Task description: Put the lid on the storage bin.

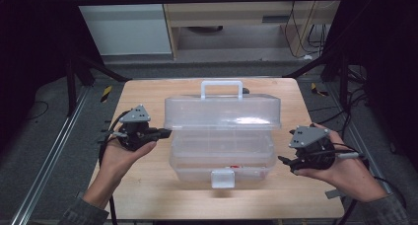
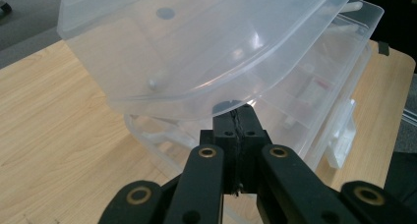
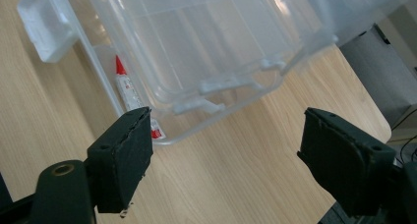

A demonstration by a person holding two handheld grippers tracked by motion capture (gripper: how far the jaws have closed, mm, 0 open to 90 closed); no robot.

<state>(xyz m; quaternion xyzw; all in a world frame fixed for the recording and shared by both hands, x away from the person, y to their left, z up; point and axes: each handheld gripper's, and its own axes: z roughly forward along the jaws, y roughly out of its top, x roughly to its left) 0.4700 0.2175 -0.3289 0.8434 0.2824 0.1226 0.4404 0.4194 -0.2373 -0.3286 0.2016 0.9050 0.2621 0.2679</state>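
Pressing closed left gripper [image 1: 165,132] jaws against clear box [image 1: 223,136] lid [image 2: 196,52]; holding right gripper [image 3: 223,160] jaws wide apart, empty, beside it on bench [image 1: 148,185].

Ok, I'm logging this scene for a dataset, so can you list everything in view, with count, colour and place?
Plastic toolbox: one, clear, centre of the table, lid raised.
Carry handle: one, white, on the lid's far edge.
Latch: one, white, on the box's near side.
Tube: one, white with red tip, inside the box's bottom.
Table: one, light wood.
Left hand-held gripper: black, jaws shut, tips at the box's left end under the lid's edge.
Right hand-held gripper: black, jaws open, right of the box.
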